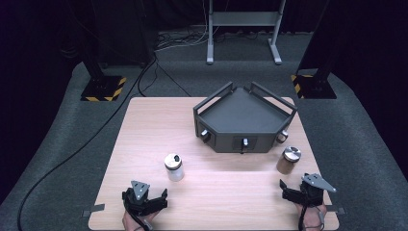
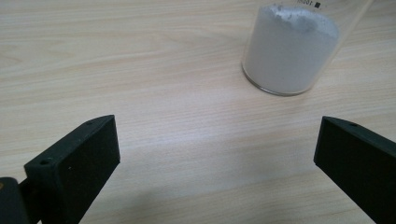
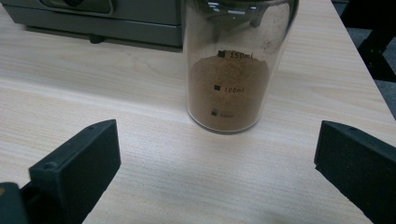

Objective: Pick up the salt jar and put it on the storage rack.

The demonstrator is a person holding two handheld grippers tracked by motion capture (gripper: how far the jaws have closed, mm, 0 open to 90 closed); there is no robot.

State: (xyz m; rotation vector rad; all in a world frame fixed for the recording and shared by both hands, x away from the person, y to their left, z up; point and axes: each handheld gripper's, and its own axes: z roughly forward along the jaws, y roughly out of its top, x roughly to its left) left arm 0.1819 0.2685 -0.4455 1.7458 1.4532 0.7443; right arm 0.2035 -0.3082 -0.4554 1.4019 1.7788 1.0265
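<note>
Seen from above, a person's two hands rest at the near edge of a pale wooden table (image 1: pixel 144 125), each holding a black claw. At the near left corner, the left gripper (image 1: pixel 144 198) has its jaws spread wide with nothing between them; just ahead of it and a little to its right stands a clear jar of white powder (image 1: pixel 173 167), apart from the jaws and upright. In the left gripper view the same jar sits beyond the open jaws toward the upper right, its base on bare wood. At the near right corner, the right gripper (image 1: pixel 293 189) is likewise wide open and holds nothing. A jar of brown powder (image 1: pixel 288 160) with a silver lid stands upright just in front of it, near the table's right edge. In the right gripper view that jar stands between and beyond the two jaws, untouched, printed volume marks running down its side. Behind both jars, toward the far right of the table, sits a dark grey angular tray (image 1: pixel 226 139) with raised rails and small knobs along its front faces.
</note>
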